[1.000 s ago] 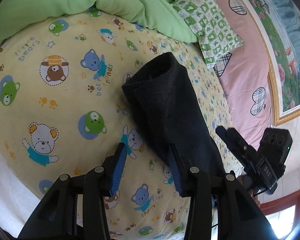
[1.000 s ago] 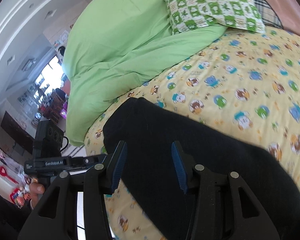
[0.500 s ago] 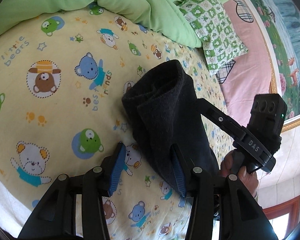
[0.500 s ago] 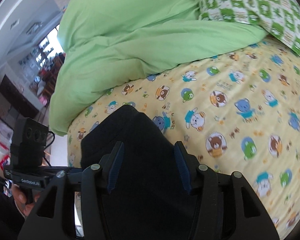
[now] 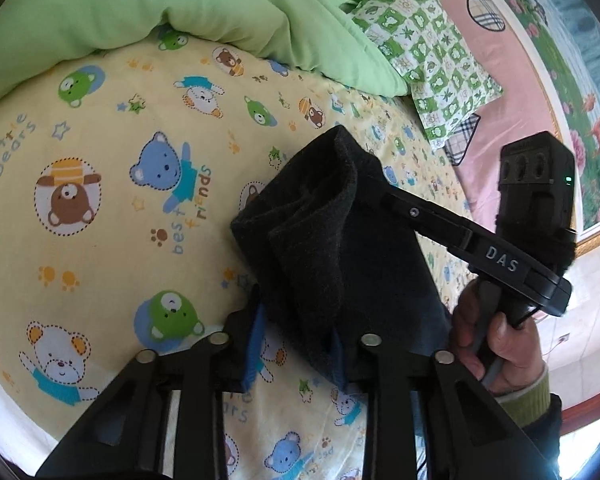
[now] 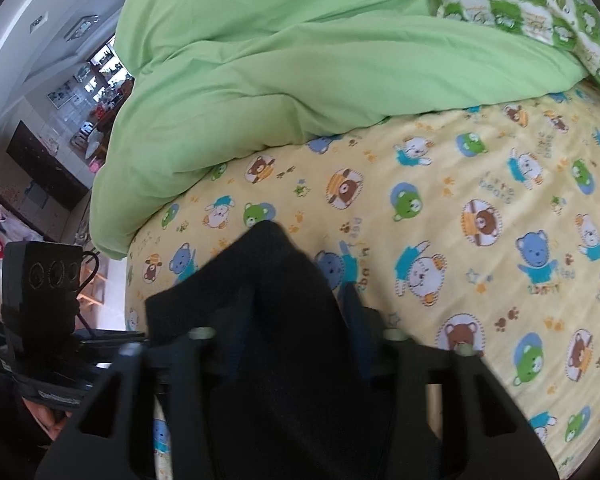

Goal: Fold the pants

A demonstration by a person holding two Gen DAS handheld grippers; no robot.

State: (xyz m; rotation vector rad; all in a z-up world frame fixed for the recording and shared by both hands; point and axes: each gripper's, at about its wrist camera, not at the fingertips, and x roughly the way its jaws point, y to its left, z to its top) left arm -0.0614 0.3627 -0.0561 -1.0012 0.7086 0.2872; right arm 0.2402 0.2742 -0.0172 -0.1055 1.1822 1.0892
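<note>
The black pants (image 5: 340, 248) lie folded in a long bundle on the yellow bear-print sheet (image 5: 100, 208). My left gripper (image 5: 296, 340) is open, its blue pads either side of the bundle's near edge. The right gripper's arm (image 5: 460, 236) reaches in from the right, its tip hidden behind the far fold. In the right wrist view the pants (image 6: 284, 320) bunch up between the fingers of my right gripper (image 6: 296, 316), which stand apart; the cloth hides the pads. The left gripper's camera block (image 6: 40, 280) shows at the left.
A green duvet (image 5: 160, 12) is heaped at the head of the bed, with a green-and-white checked pillow (image 5: 432, 60) and a pink sheet (image 5: 512, 80) beyond. The bed edge (image 6: 116, 280) drops to the room at left.
Both grippers have moved forward onto the pants. The cloth end now sits between the left pads, and the pants have bunched up between the right fingers.
</note>
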